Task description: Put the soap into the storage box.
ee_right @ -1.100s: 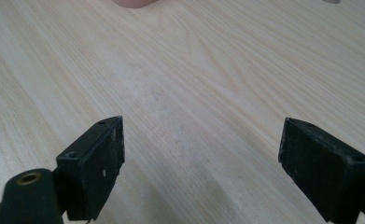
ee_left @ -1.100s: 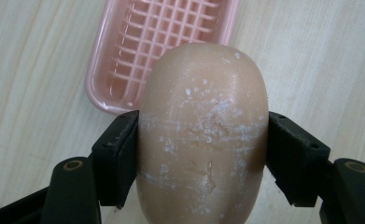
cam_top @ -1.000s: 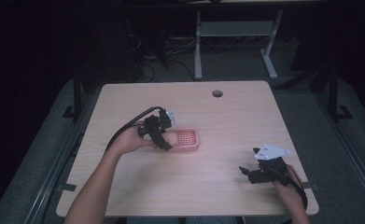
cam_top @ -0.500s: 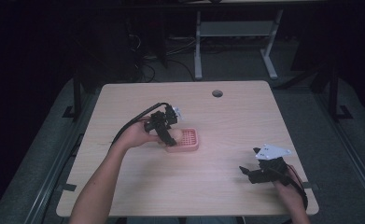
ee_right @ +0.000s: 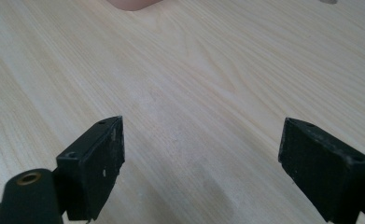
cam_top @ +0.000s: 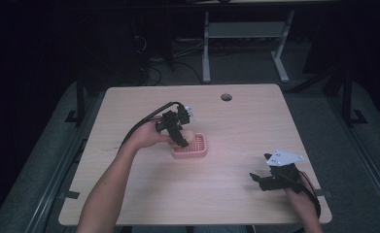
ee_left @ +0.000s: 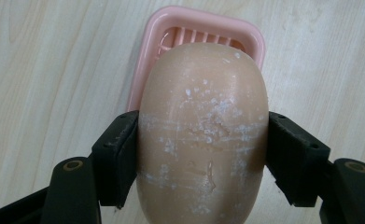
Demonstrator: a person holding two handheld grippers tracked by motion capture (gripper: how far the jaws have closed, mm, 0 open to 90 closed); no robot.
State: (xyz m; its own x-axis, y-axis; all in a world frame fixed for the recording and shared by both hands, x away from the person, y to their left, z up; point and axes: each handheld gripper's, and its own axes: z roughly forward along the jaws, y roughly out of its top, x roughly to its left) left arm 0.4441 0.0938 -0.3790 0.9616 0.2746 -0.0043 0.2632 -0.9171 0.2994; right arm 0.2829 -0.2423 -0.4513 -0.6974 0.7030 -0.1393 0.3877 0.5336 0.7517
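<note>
- Soap bar [ee_left: 202, 135], tan with white scuffs, is clamped at its two long sides between the jaws of the left gripper [ee_left: 202, 154]; it hangs over the near end of the pink soap dish [ee_left: 147, 70], and whether it touches the dish cannot be told.
- Table [cam_top: 236, 204], light wood, is the largest item. Its right half and near centre are bare, giving free room on every side of the dish. A round cable hole [cam_top: 226, 97] sits near the far edge, well apart from the work.
- Soap dish [cam_top: 197, 150] lies left of the table's centre, well clear of all four edges.
- Left gripper [cam_top: 180, 133] is held above the dish's left end, tilted down; its cable trails back to the left.
- Right gripper [cam_top: 263, 182] rests near the front right corner, close to the near edge, well apart from the dish. Its jaws stand wide apart with nothing between them [ee_right: 201, 154].
- Left gripper view gives the ribbed floor of the dish and the grip on the soap, which the high view leaves too small to judge.
- Right gripper view gives bare wood grain ahead and a pink edge of the dish [ee_right: 133, 4] at its top.
- High view alone gives the table edges.
</note>
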